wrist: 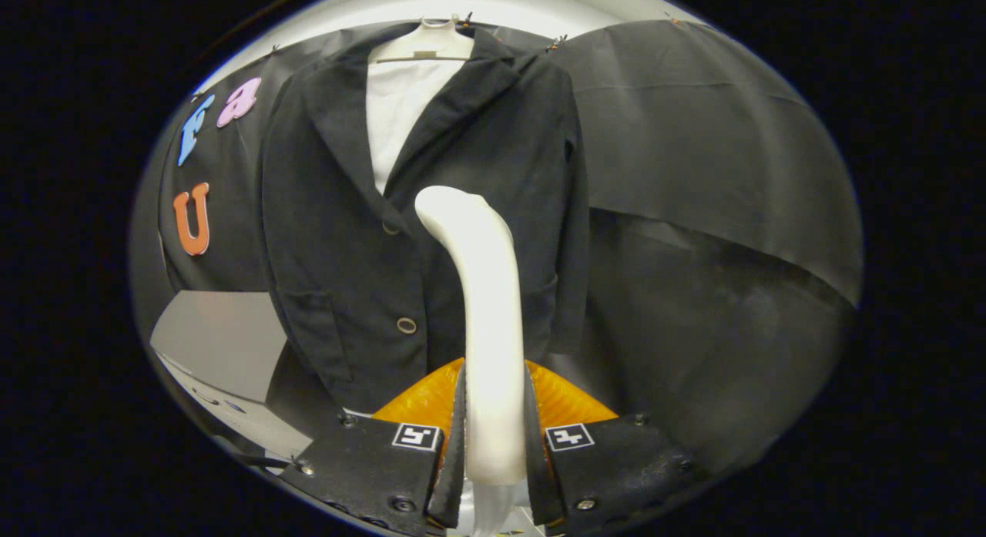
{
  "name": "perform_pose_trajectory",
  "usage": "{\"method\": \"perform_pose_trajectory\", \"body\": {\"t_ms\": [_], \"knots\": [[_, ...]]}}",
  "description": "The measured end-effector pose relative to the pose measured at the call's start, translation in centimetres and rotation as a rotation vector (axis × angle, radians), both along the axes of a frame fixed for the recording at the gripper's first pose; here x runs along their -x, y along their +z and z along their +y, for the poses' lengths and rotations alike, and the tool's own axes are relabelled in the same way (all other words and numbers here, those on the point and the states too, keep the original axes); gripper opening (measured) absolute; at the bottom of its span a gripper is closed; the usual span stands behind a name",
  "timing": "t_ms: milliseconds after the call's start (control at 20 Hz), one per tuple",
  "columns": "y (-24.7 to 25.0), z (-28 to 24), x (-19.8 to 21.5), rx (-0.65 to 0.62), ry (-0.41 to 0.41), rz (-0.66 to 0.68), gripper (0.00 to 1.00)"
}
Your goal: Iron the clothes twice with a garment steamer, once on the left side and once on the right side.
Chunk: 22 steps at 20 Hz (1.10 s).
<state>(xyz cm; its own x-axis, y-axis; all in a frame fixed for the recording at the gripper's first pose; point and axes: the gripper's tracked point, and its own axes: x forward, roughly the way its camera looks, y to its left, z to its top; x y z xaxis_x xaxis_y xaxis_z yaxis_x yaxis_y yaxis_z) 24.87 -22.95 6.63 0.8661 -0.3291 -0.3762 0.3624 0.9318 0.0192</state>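
Garment steamer [487,329] sits clamped between your jaws: both fingers [456,437] press on its white handle from either side, so your gripper [493,444] is closed on it. From that grip the steamer rises straight up ahead of the jaws and curves over at its top toward the clothing, the rounded head ending near the jacket's upper button. Whether the head actually touches the cloth you cannot tell from here.

Beyond the jaws hangs a black jacket [431,213], the thing you are to iron. It is on a pale hanger [427,44] high above the steamer's head, with a white shirt [397,113] showing in the open V between the lapels. You can see two buttons down the front: one [390,228] just left of the steamer's head, another [406,325] lower, left of the steamer's shaft. A patch pocket [320,333] lies further left of that lower button. The steamer's shaft crosses the jacket's front close to its centre opening, covering part of the right panel.

To the left of the jaws, below the jacket's hem, a grey desk [219,340] edge juts in. Black cloth [693,175] backs the booth behind and to the right of the jacket, hanging in a loose fold.
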Motion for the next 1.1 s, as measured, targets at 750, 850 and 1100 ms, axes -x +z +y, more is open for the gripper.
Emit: {"method": "perform_pose_trajectory", "body": {"t_ms": [750,850,1100], "knots": [[-9.7,0.4,1.1,-0.054,-0.009,0.139,0.37],[-10.8,0.4,1.2,-0.055,-0.01,0.156,0.37],[-13.7,0.9,1.9,-0.07,0.003,0.206,0.37]]}}
